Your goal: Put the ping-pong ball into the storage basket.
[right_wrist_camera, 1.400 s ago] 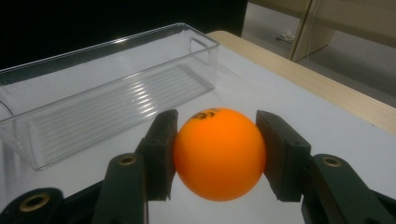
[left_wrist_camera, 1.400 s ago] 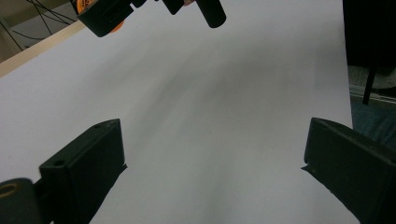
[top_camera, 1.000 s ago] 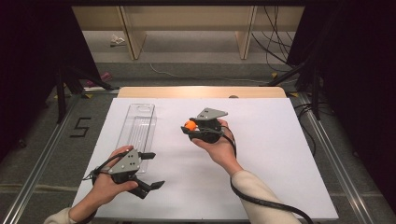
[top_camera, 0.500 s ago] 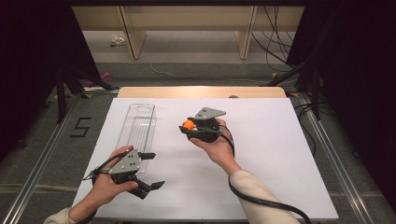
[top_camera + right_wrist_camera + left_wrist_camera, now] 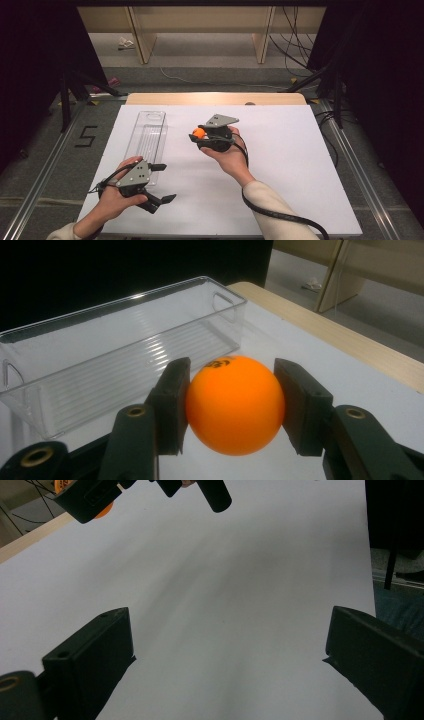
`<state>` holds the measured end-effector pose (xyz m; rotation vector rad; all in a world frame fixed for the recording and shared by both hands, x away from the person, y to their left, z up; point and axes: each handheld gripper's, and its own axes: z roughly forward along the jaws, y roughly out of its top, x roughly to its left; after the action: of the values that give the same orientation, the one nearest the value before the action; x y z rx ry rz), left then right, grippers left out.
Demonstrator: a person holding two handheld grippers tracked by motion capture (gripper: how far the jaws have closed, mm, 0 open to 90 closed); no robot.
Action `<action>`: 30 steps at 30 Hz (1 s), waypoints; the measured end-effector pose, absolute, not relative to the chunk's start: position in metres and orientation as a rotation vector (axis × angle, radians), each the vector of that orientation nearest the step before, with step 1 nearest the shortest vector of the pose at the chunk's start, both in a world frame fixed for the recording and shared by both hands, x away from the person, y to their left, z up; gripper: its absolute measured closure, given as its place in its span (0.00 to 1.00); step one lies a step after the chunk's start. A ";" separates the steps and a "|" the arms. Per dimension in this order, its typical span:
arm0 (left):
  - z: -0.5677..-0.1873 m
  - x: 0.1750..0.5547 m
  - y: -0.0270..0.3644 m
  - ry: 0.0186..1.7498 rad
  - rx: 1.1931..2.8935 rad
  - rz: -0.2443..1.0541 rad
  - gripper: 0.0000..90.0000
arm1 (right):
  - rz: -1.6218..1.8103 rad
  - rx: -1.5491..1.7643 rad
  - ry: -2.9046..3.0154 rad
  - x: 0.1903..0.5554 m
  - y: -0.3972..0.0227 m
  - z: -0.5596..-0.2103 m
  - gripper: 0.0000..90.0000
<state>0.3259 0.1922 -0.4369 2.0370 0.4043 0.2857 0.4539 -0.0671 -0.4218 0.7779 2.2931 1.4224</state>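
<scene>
We hold the orange ball (image 5: 234,404) above the desk (image 5: 280,150)
Right gripper (image 5: 196,136) fingers clamp it; left gripper (image 5: 161,183) fingers gape empty; we should release low inside the clear tray (image 5: 90,370) beside it

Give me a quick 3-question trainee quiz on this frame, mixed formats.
1. True or false: the right gripper grips an orange ball.
2. The clear bin holds: A) a ball B) nothing C) a cup
3. Fill in: the left gripper's fingers are ____.

Key: 1 true; 2 B; 3 open, spread wide over the white table with nothing between them.
</scene>
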 end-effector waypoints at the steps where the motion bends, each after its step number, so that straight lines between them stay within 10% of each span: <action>1: -0.437 0.326 0.192 0.406 2.037 0.286 0.05 | 1.422 0.778 2.292 0.454 -0.067 -0.422 0.57; 30: -0.437 0.325 0.192 0.403 2.035 0.283 0.05 | 1.440 0.757 2.305 0.456 -0.055 -0.420 0.57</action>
<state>0.3251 0.1915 -0.4367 2.0353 0.4028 0.2827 0.4555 -0.0550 -0.4203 0.7568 2.3047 1.4398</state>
